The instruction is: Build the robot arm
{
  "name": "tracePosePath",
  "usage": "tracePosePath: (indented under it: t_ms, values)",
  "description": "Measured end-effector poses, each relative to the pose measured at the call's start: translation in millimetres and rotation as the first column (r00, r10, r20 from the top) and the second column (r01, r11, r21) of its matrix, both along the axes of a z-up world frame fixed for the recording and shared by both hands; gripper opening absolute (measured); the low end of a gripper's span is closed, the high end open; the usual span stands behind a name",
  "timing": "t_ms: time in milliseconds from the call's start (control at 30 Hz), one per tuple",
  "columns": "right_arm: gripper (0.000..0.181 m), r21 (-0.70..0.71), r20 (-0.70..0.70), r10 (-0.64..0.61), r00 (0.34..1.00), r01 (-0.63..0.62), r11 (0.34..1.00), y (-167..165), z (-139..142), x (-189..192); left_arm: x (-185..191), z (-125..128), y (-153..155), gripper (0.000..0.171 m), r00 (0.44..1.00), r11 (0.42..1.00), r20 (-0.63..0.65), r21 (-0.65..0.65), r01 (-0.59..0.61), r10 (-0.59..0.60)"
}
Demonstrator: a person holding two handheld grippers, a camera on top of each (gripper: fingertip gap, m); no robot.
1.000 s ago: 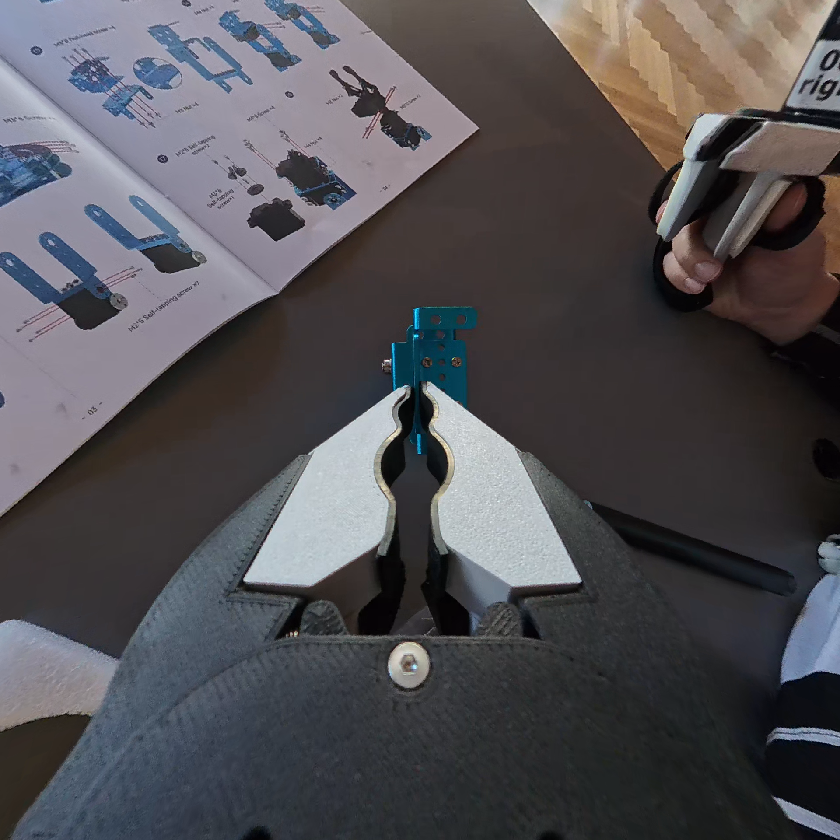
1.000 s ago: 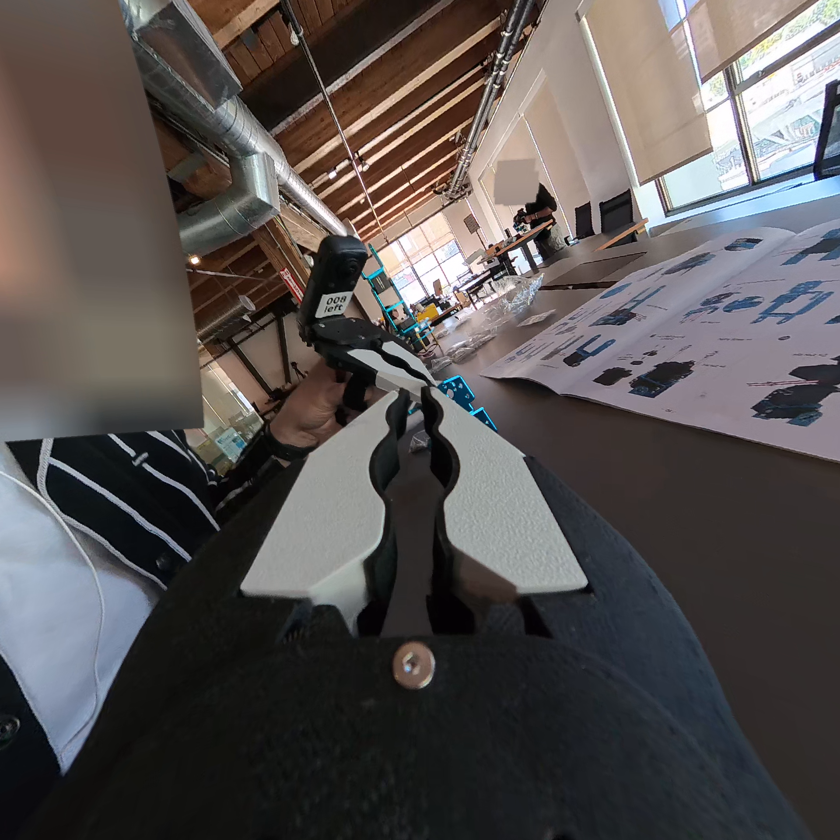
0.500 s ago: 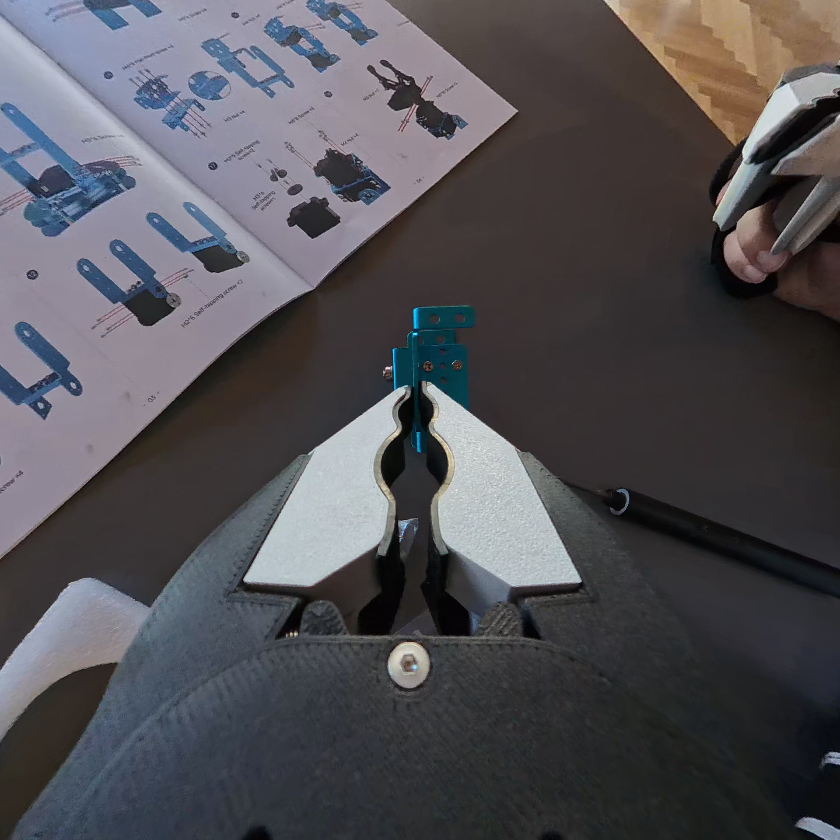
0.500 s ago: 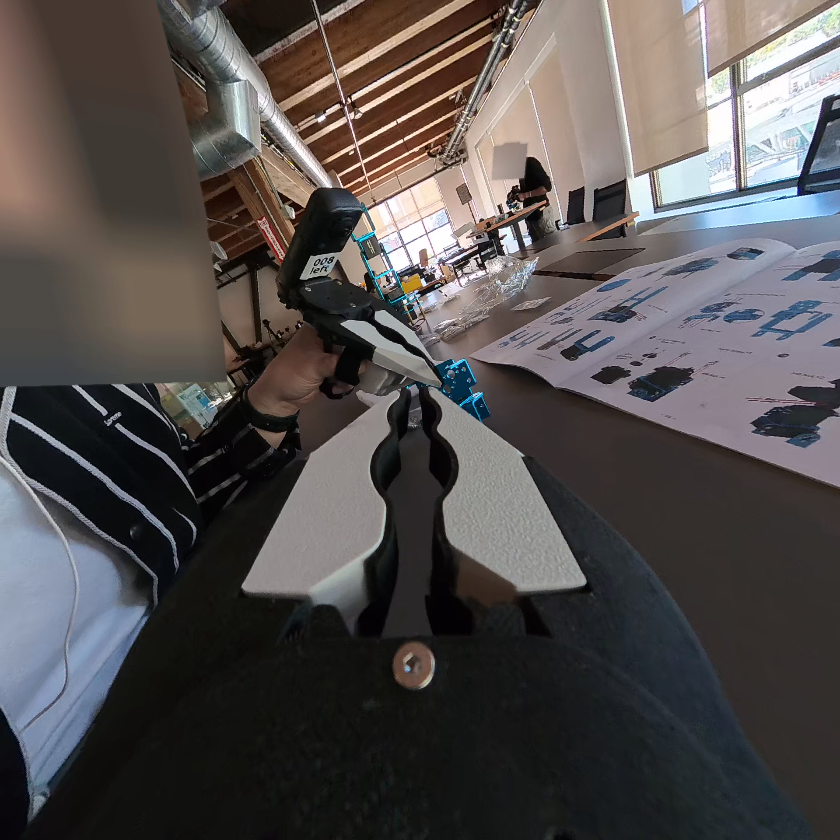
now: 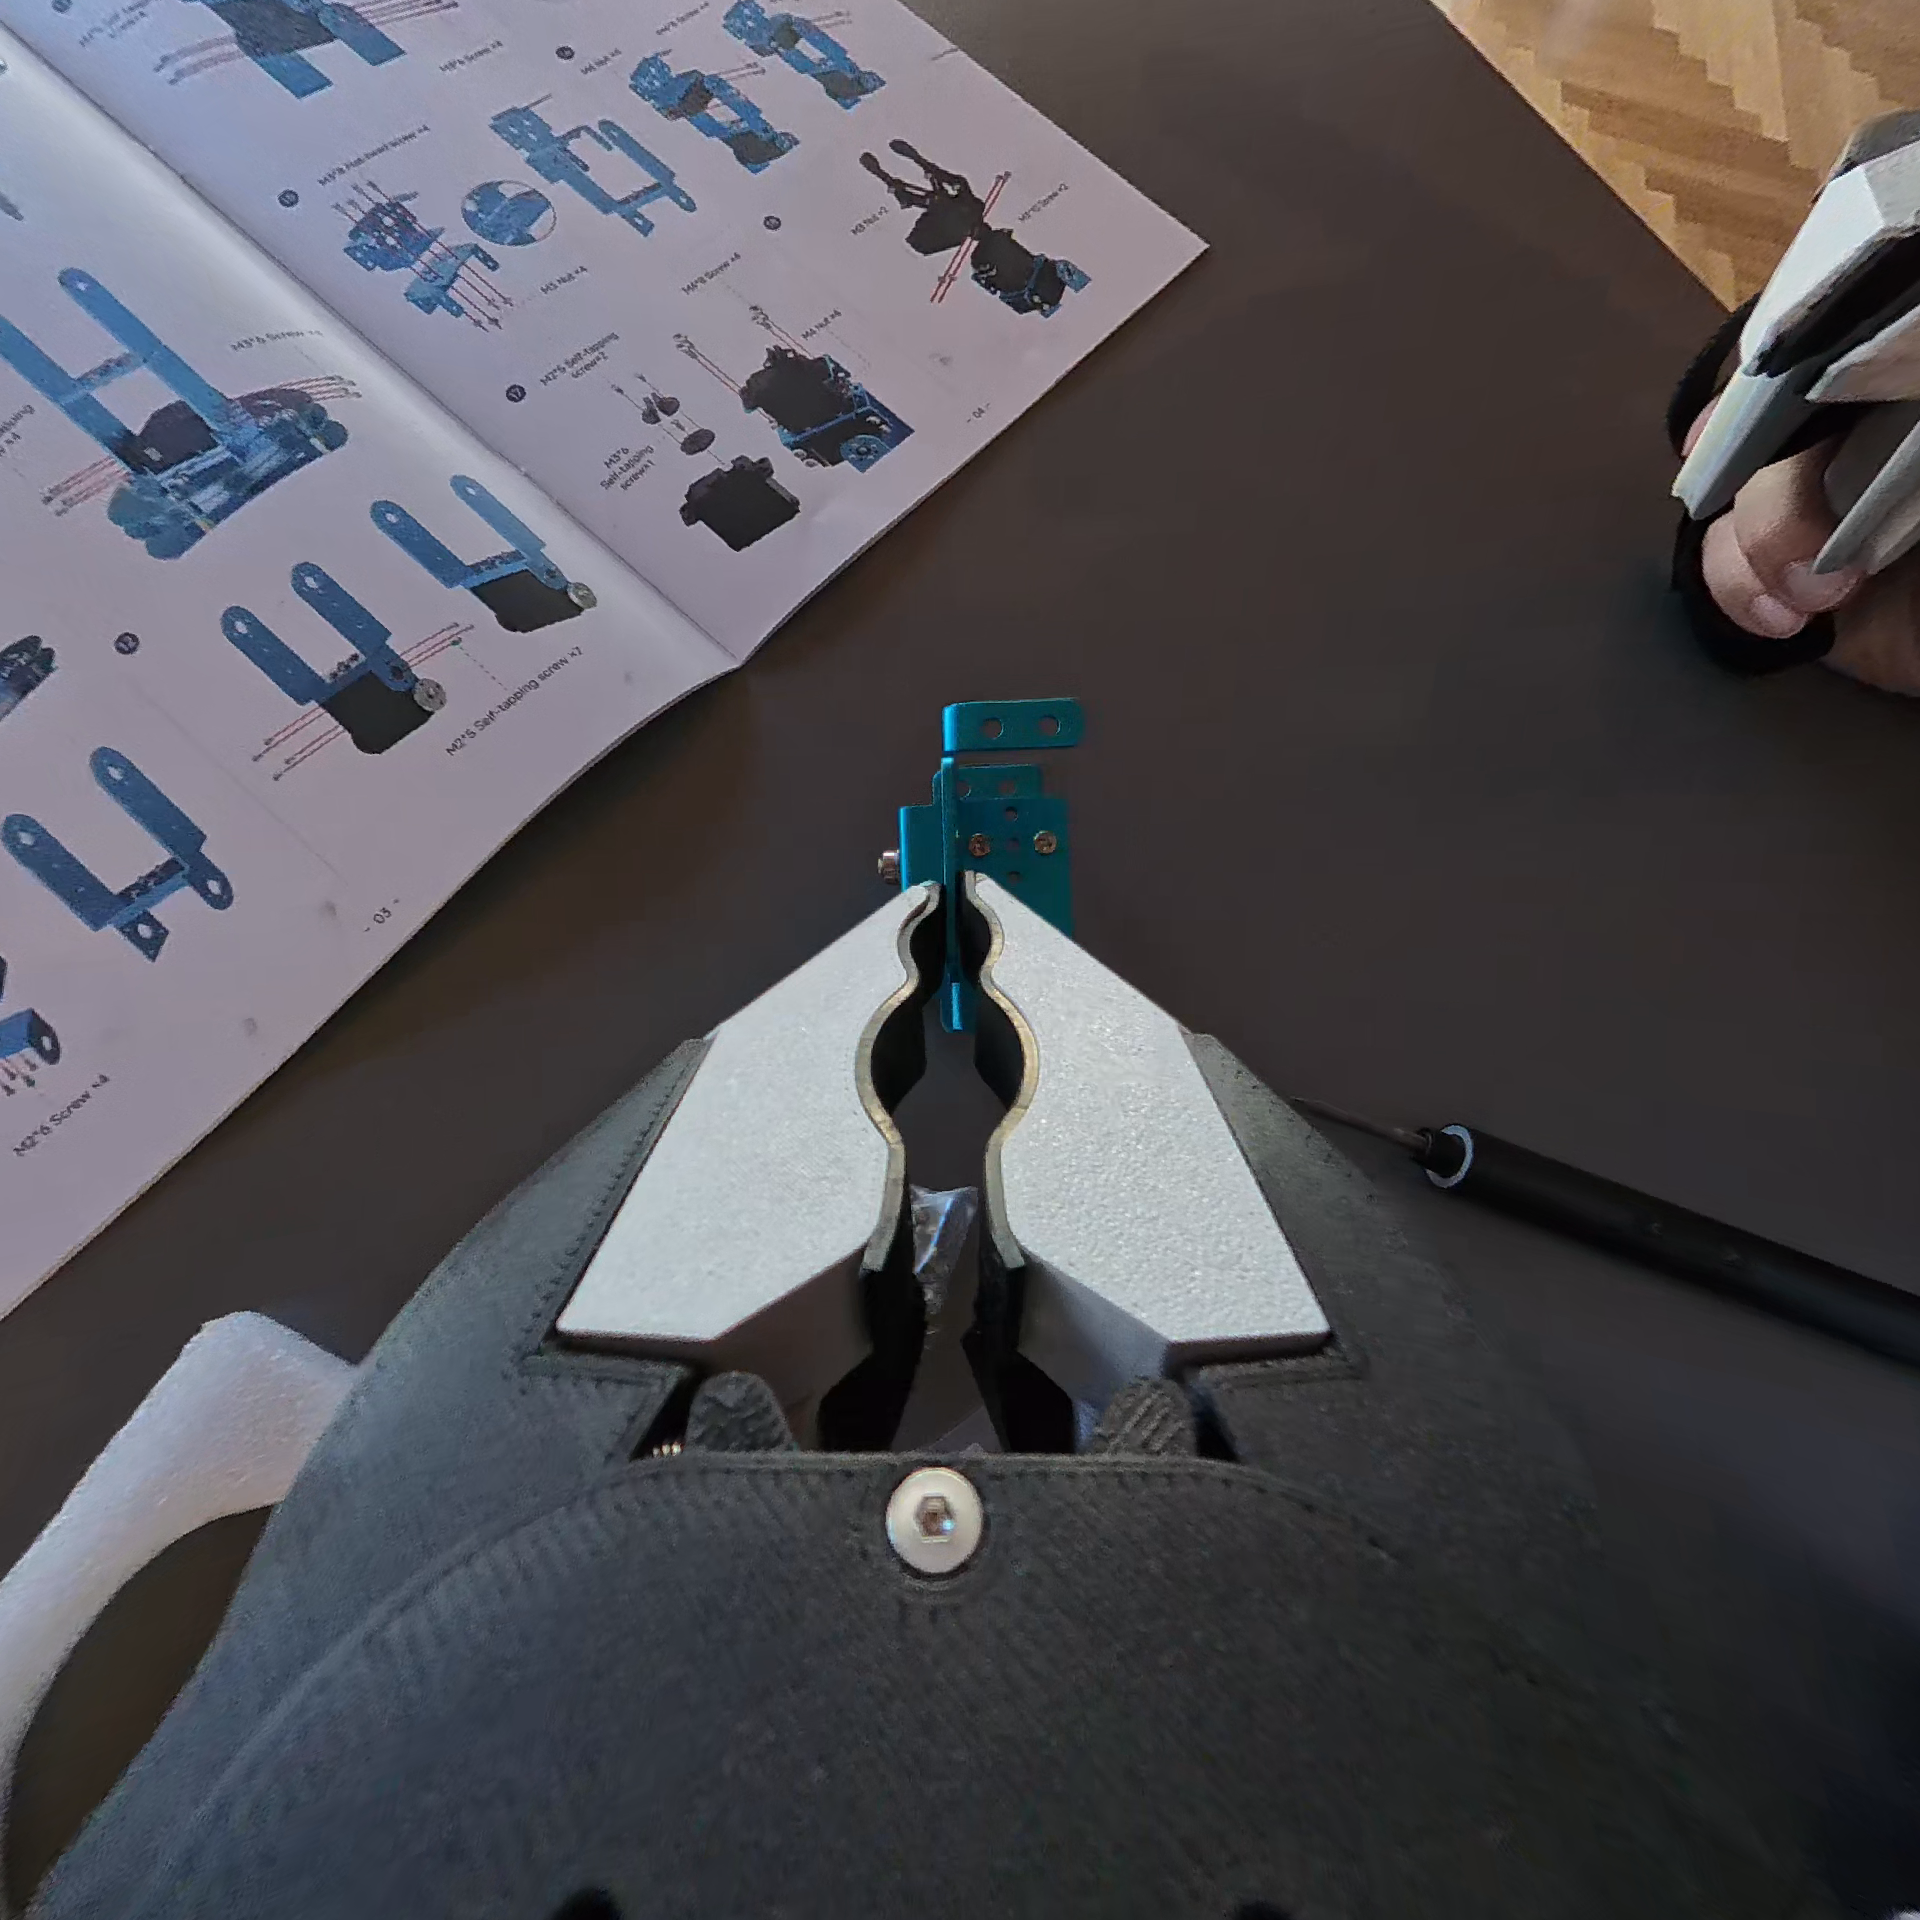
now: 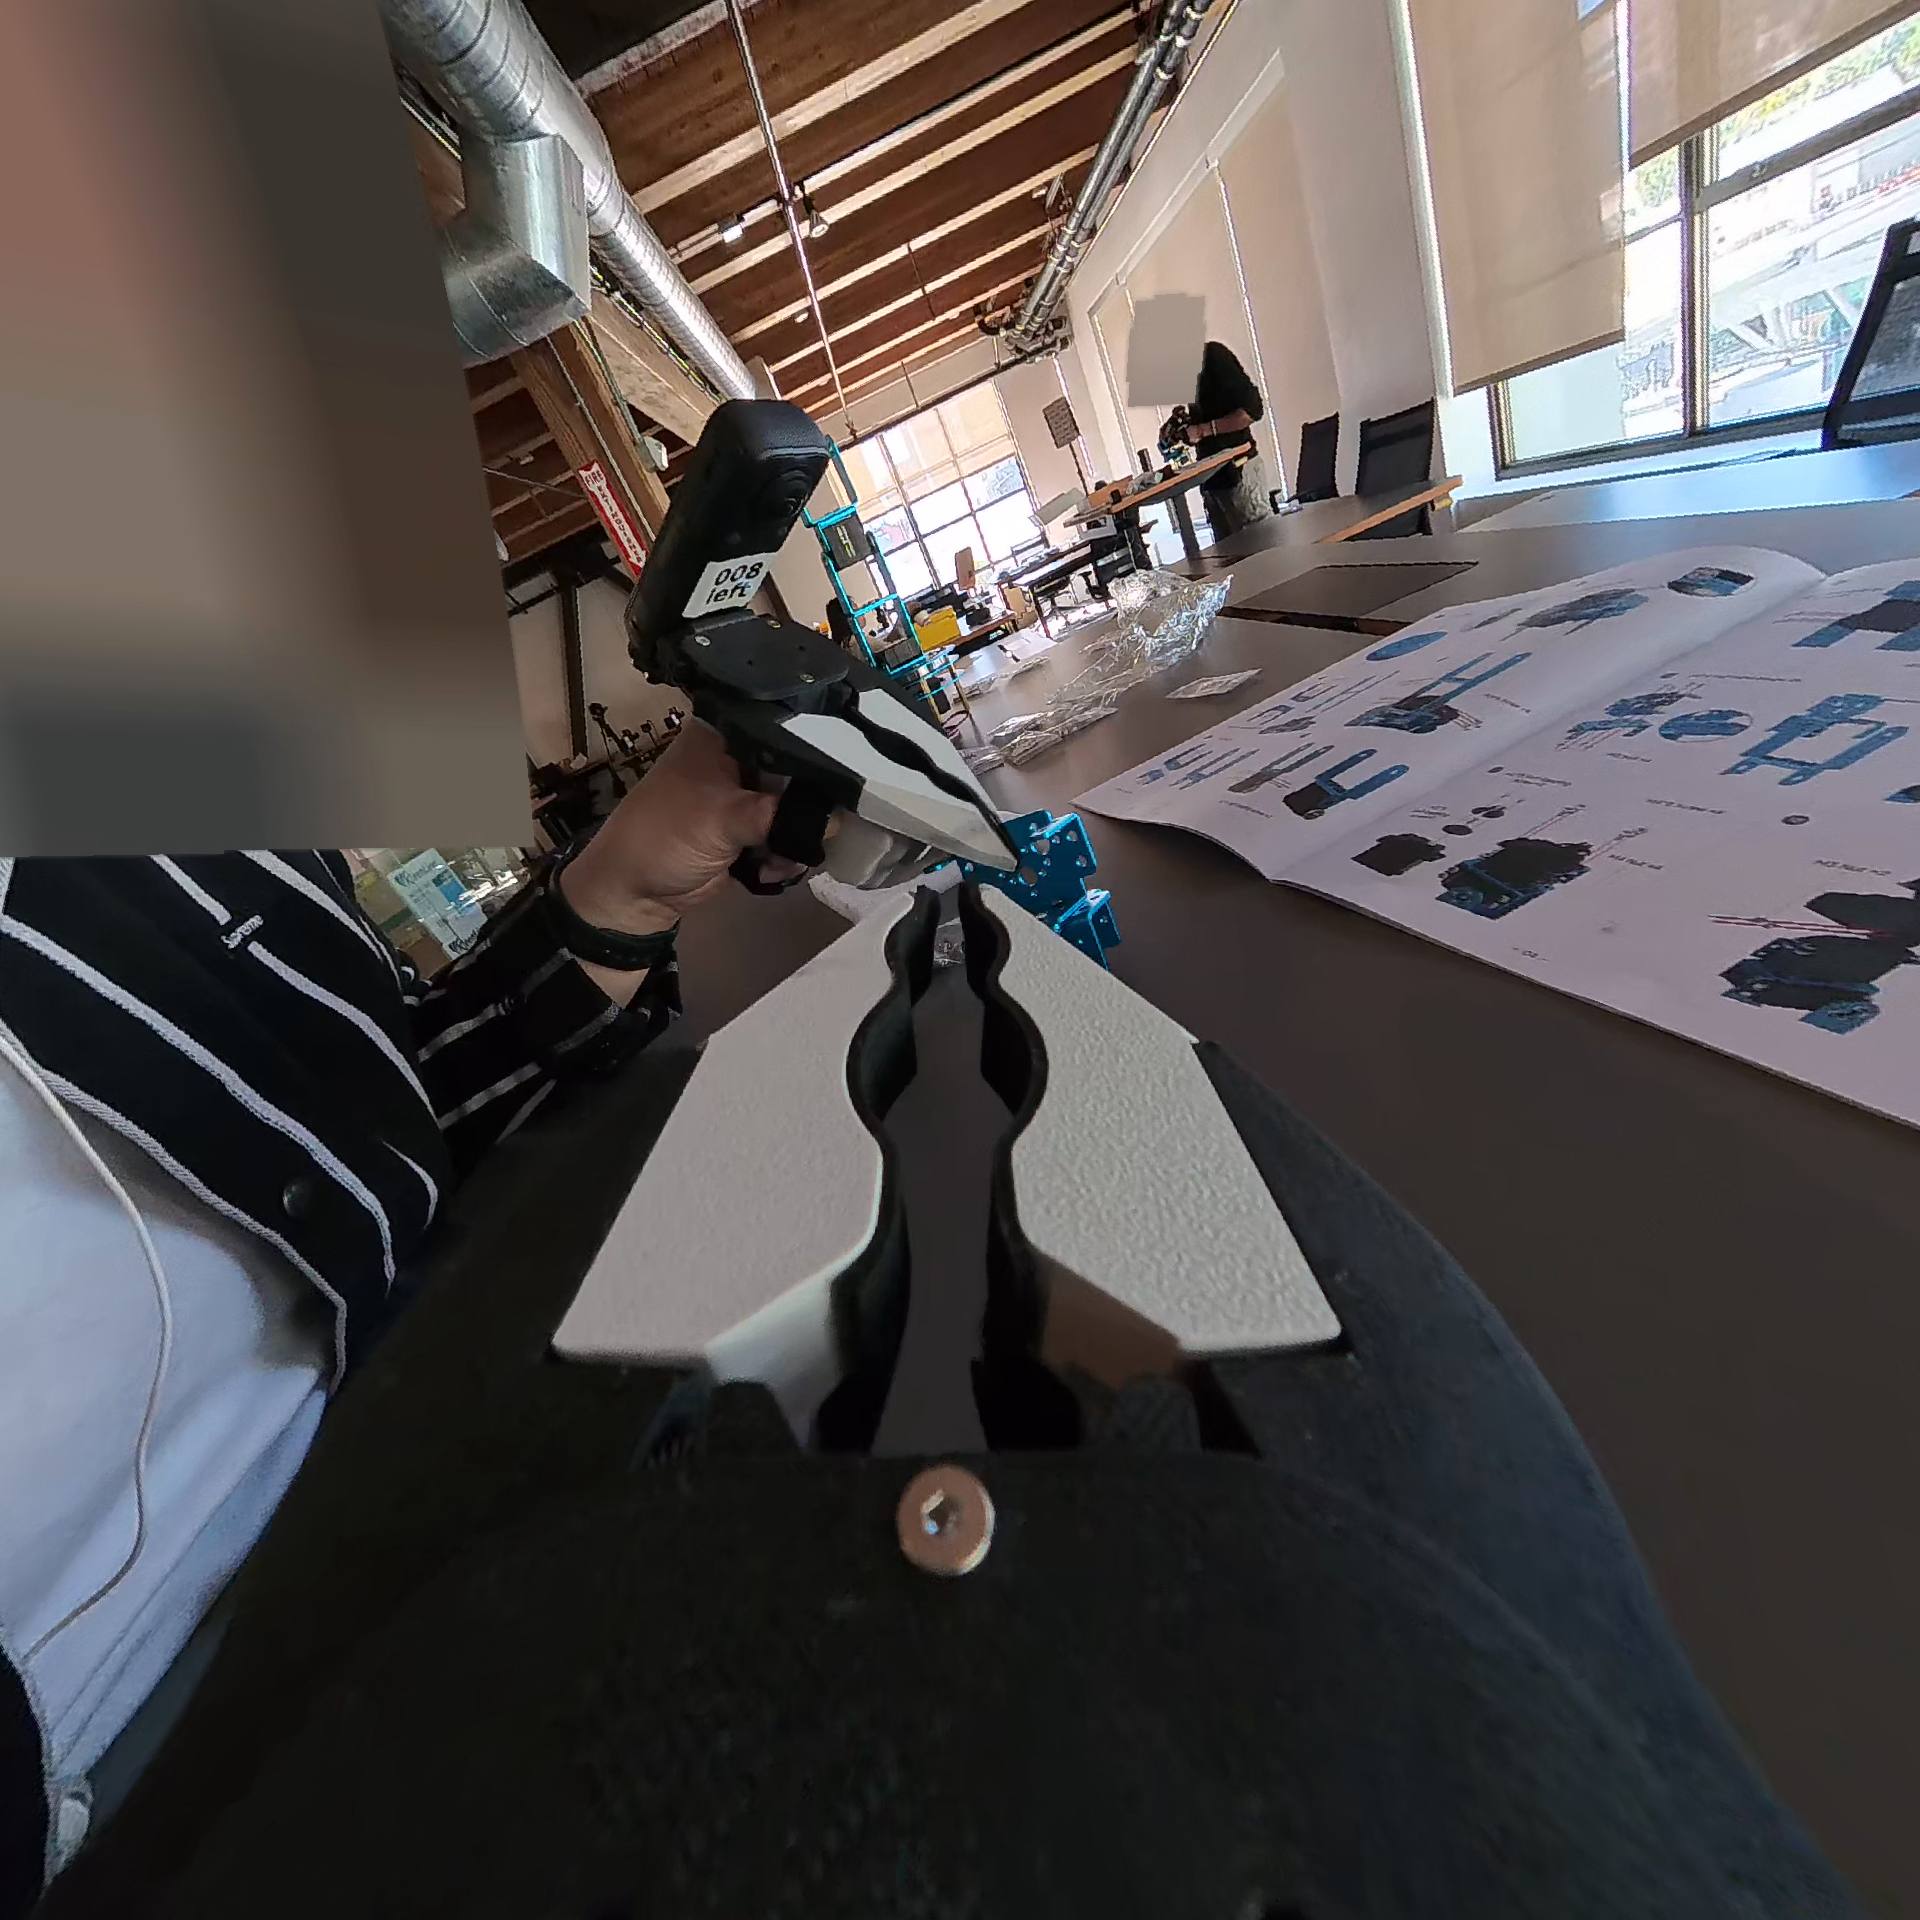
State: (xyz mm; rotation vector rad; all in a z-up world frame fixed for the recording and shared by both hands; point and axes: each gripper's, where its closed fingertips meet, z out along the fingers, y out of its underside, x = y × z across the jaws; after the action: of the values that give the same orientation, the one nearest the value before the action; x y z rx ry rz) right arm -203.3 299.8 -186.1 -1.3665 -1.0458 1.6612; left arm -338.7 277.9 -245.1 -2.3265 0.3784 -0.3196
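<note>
My left gripper (image 5: 954, 896) is shut on the thin plate of a blue metal bracket assembly (image 5: 1006, 823) with small screws, held just above the dark table (image 5: 1351, 727). In the right wrist view the left gripper (image 6: 982, 847) shows in a person's hand, with the blue bracket (image 6: 1062, 883) at its tip. My right gripper (image 6: 940, 906) has its jaws closed with nothing visibly between them. It points low across the table at the bracket, a short way from it. It also shows at the right edge of the left wrist view (image 5: 1787, 416).
An open instruction booklet (image 5: 436, 416) lies at the far left, also seen in the right wrist view (image 6: 1558, 790). A black screwdriver (image 5: 1662, 1236) lies to the right. White foam (image 5: 156, 1455) sits near left. Clear plastic bags (image 6: 1143, 623) lie farther back. A striped sleeve (image 6: 312, 1039) is close. About 15 cm separates my left fingertips from my right.
My left gripper has kept its grip on the bracket and shifted, so the booklet and screwdriver show more. The right gripper has slid toward the right edge of the left view.
</note>
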Motion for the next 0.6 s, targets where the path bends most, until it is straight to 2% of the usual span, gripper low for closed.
tracePosePath:
  t_ms: [367,600]
  values:
    - [0.004,0.008,0.002,0.003,1.0,-0.003,1.0,-0.6,-0.2,-0.1,-4.6,-2.8,4.6,0.0,0.984,0.999,-0.178,0.047,0.016,-0.007]
    - [0.004,0.012,0.006,0.009,1.0,-0.009,1.0,-1.5,-0.5,-0.5,-18.9,-3.0,7.9,0.0,0.988,0.998,-0.147,0.048,-0.032,0.039]
